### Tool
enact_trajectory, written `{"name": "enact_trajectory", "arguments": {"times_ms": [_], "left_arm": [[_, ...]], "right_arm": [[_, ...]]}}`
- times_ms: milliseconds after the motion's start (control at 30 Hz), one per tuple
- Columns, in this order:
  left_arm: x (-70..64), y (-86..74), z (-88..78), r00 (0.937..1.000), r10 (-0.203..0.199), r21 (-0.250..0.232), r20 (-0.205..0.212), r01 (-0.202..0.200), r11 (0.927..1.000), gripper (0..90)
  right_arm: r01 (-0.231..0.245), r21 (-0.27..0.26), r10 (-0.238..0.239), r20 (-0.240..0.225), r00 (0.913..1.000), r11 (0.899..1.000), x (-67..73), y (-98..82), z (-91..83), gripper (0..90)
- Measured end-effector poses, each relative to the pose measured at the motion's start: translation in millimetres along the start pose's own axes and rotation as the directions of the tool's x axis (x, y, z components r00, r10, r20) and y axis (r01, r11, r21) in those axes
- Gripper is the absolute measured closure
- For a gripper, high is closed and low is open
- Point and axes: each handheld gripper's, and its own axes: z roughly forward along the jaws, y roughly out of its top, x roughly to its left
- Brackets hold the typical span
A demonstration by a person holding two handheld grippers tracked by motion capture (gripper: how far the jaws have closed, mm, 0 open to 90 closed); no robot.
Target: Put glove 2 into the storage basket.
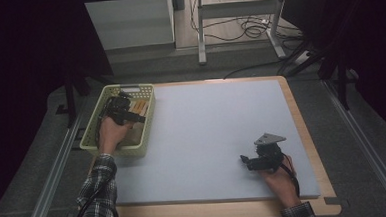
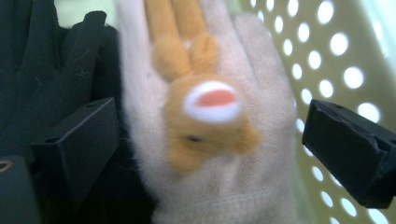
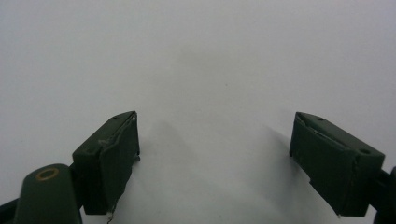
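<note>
**Left claw spread wide over the glove in the basket**

We're at the far left of the table (image 1: 222, 137), where the left claw (image 2: 210, 140) hangs inside the pale green perforated basket (image 1: 145, 136), its jaws spread wide with the pads clear of everything. Lying straight between them is a cream knitted glove (image 2: 261, 93) carrying an orange plush animal face (image 2: 205, 116), long axis running away from the claw, fingers pointing off at the far end. So the left hand (image 1: 110, 135) is right on it, while the right claw (image 3: 215, 149) rests well apart at the near right, wide too, nothing between its jaws but bare grey mat. Beside the cream glove sits a black glove (image 2: 51, 70), dark and hard to read. The cream glove's cuff is cut off at the near edge, and the plush face is blurred
</note>
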Motion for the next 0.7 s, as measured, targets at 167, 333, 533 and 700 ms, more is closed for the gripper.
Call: {"name": "enact_trajectory", "arguments": {"times_ms": [167,333,533,700], "left_arm": [[4.3,-2.4,-8.2,1.0,0.0,-0.03,-0.007,0.0,0.9995,3.9],[7.8,-5.2,-15.3,1.0,-0.001,-0.065,0.0,0.001,0.9979,3.7],[9.3,-8.7,-23.9,0.9999,0.015,-0.103,-0.007,-0.016,0.9946,3.6],[9.8,-12.2,-29.3,0.999,0.038,-0.12,-0.024,-0.041,0.9919,3.6]], "right_arm": [[-0.001,0.0,0.001,0.0,1.0,1.0,0.0,0.0,0.0,15.7],[-0.002,0.001,0.002,-0.001,1.0,1.0,0.0,0.0,0.0,15.7],[-0.001,0.001,0.001,0.0,1.0,1.0,0.0,0.0,0.0,15.7],[-0.001,0.001,0.001,0.0,1.0,1.0,0.1,0.0,0.0,15.7]]}}
